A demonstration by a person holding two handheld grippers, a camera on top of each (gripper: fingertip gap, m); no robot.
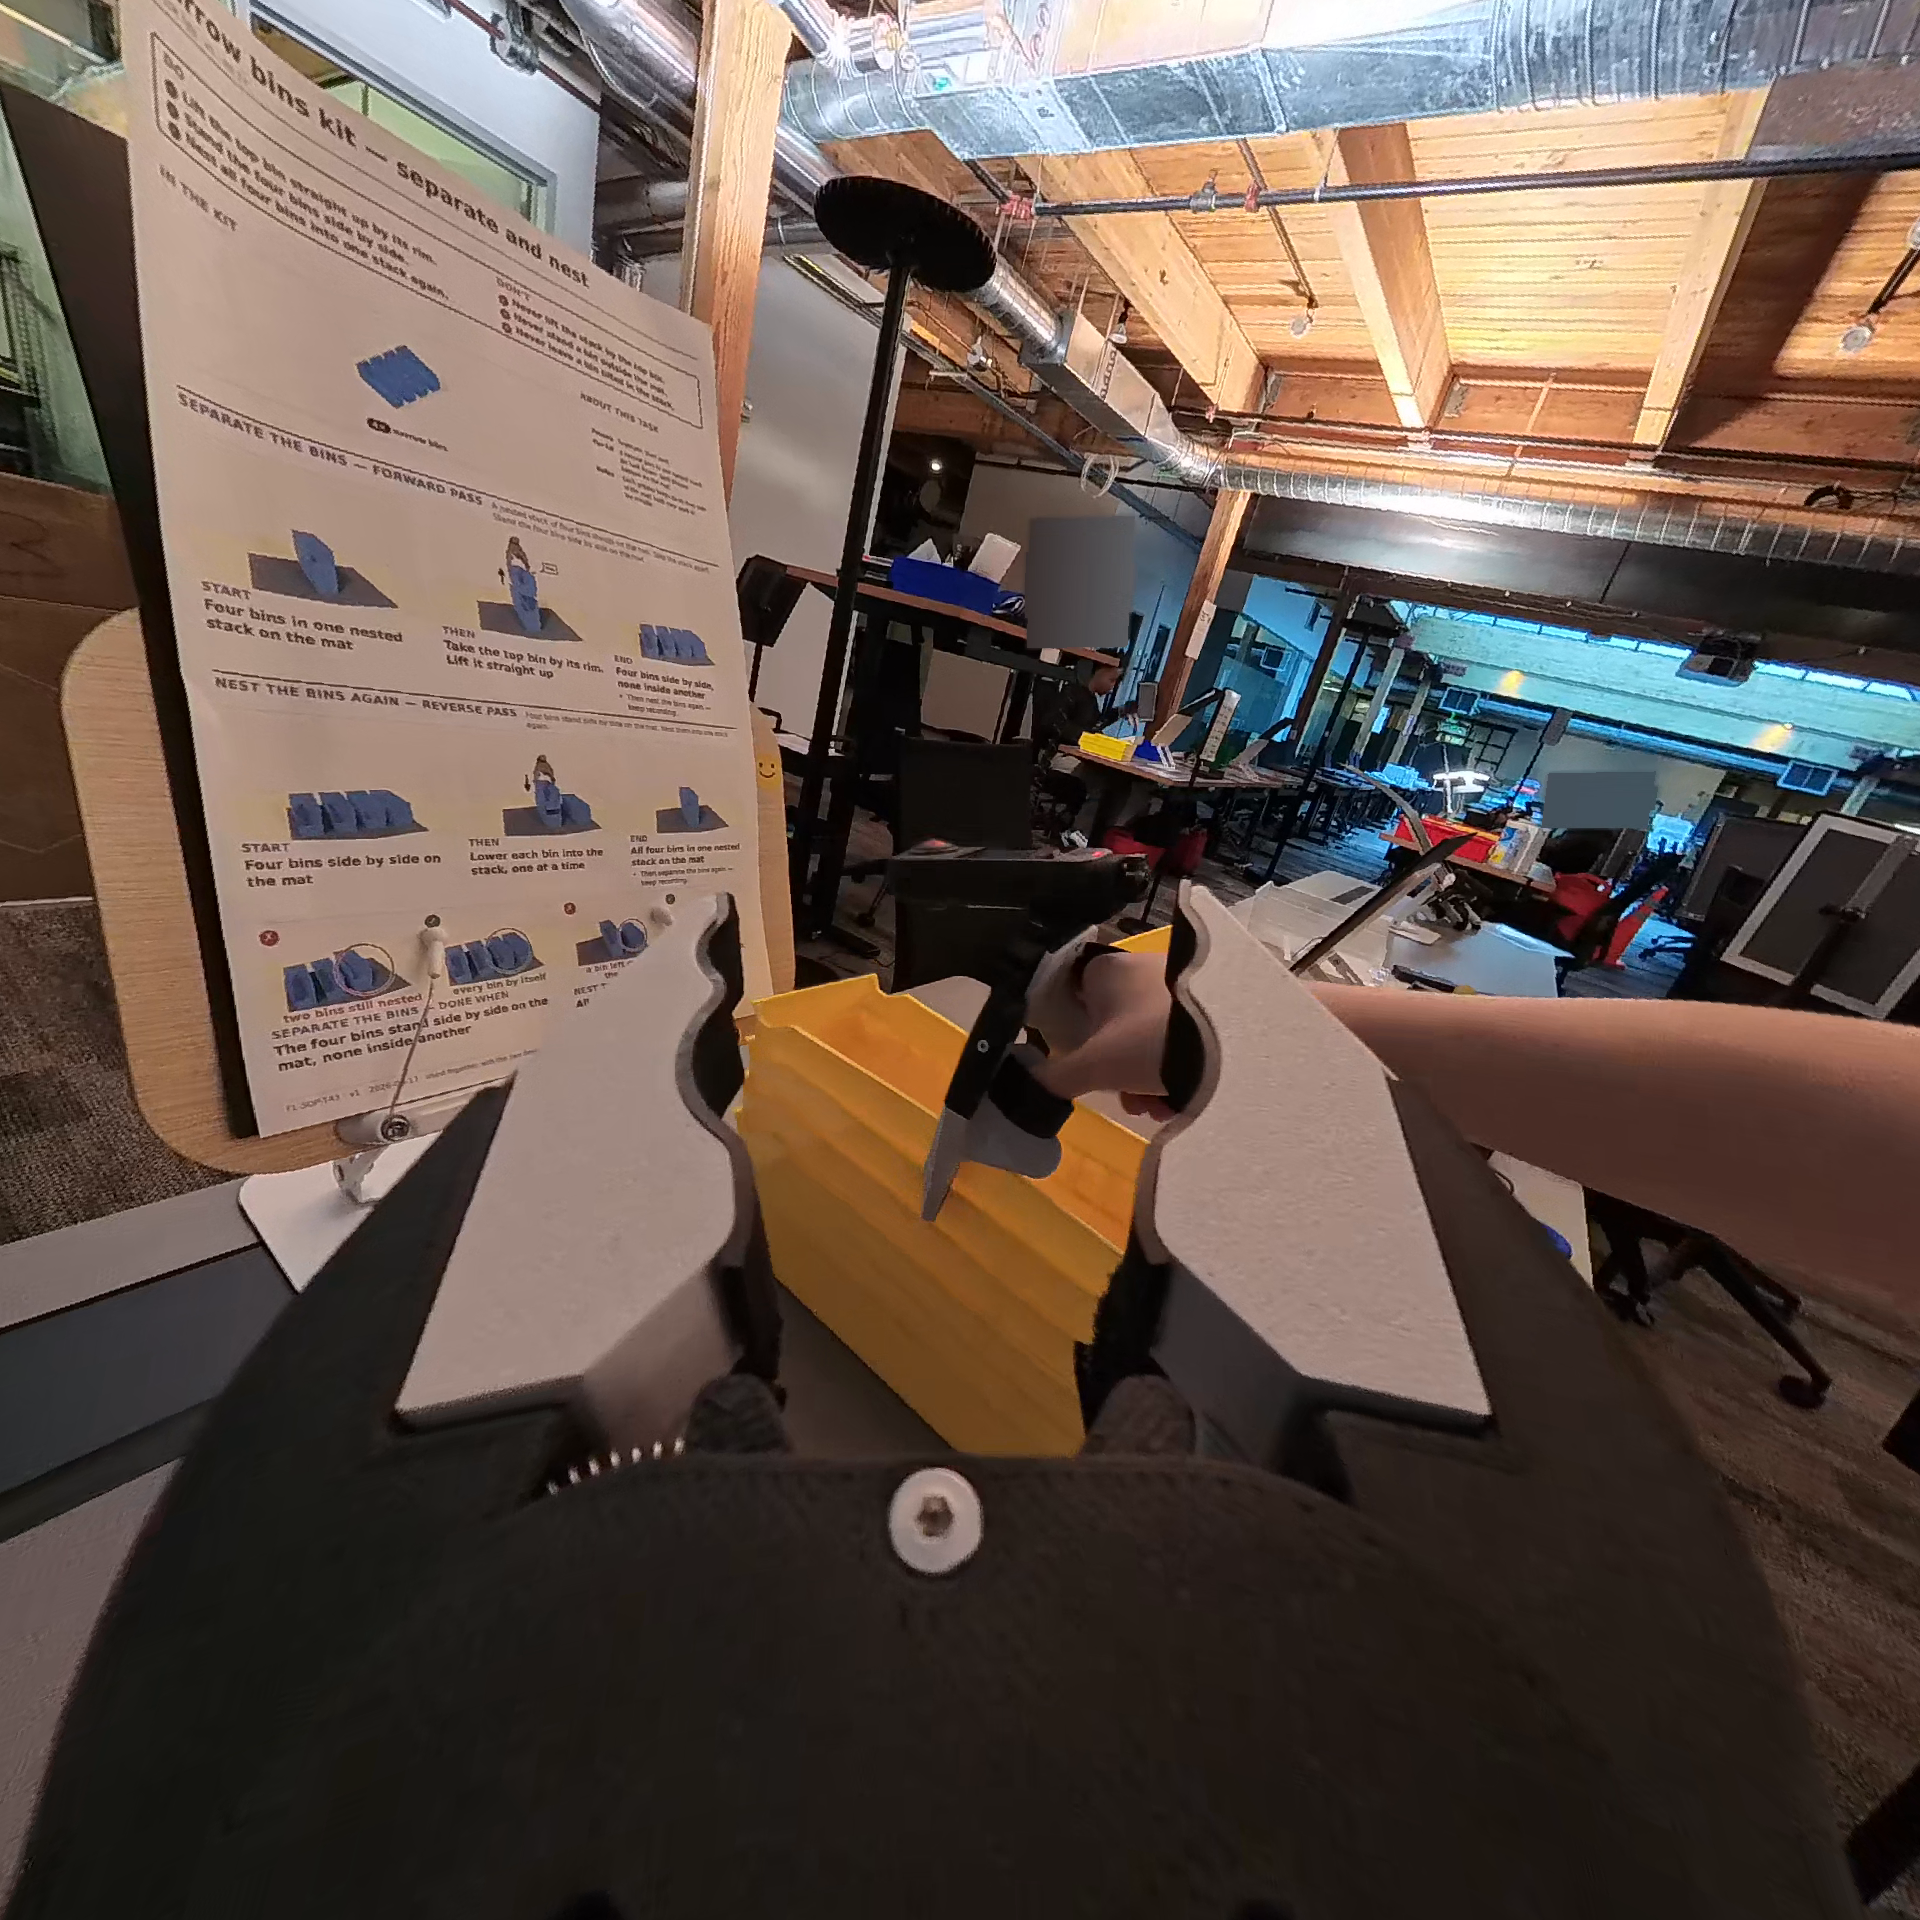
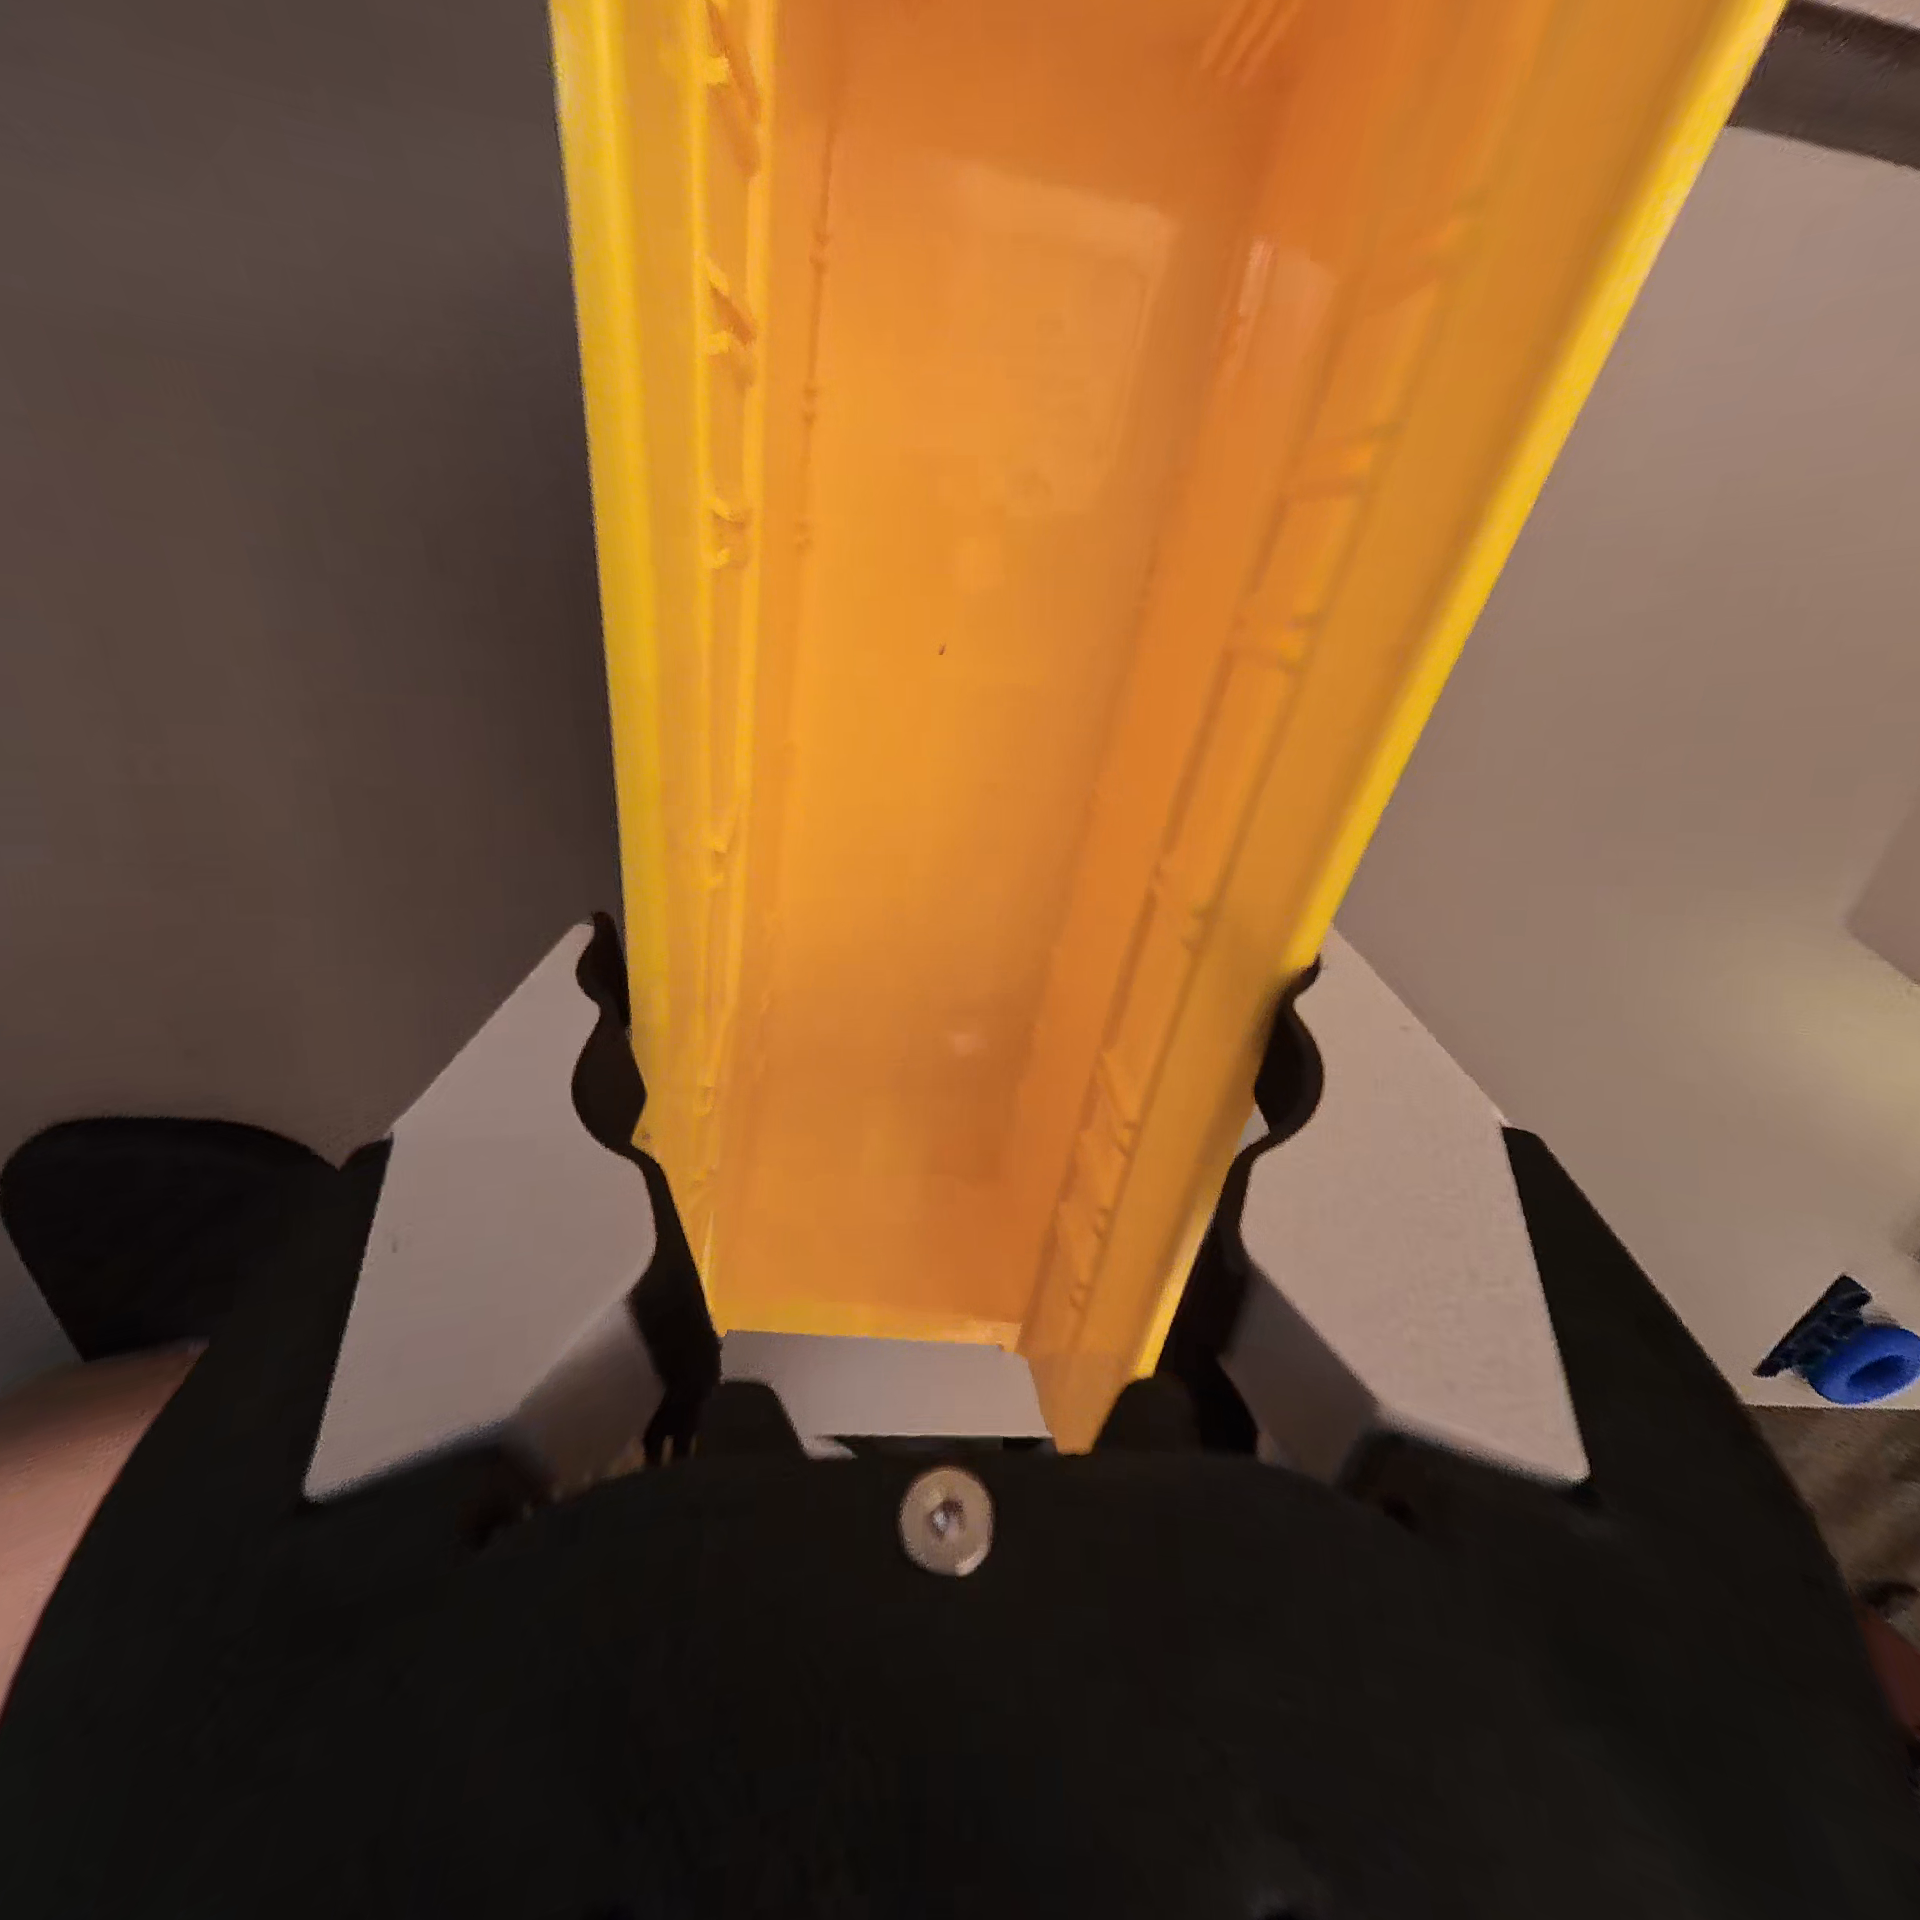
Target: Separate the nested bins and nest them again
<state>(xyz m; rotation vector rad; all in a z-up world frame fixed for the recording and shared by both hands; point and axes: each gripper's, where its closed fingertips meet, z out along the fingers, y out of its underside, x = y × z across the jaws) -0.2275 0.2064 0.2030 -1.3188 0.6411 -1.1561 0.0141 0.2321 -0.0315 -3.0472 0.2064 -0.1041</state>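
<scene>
- Where the left wrist view looks forward, a nested stack of yellow bins [image 1: 935,1226] stands on the grey table [image 1: 125,1621], just beyond the left gripper [image 1: 956,997].
- Left gripper's fingers [image 1: 623,1143] spread wide, one on each side of the stack's near end; nothing pinched. Whether the inner faces touch the stack's lower sides I cannot tell.
- Stack shows several stepped rims, one above another, the top bin's open mouth facing up and far-left.
- Right gripper [image 1: 987,1132] seen in the same view, coming down from the right onto the stack's top; a hand [image 1: 1101,1039] and bare forearm [image 1: 1558,1122] carry it. One pale fingertip lies against the right outer side of the stack.
- Right wrist view: top bin [image 2: 987,623] fills the frame, seen from above down its length, orange-yellow inside, brighter yellow rims.
- Right gripper [image 2: 951,1039] straddles the bin's near end; black pads [image 2: 608,1049] sit against the outer rims on both sides. Jaws wide, closed on the bin's width.
- Left of the stack: printed instruction sheet [image 1: 436,582] clipped to a wooden board [image 1: 114,935] on a white stand.
- Far right edge of the right wrist view: small blue part [image 2: 1870,1371] on the pale surface.
- Background: open workshop, timber ceiling, ducts, benches.
</scene>
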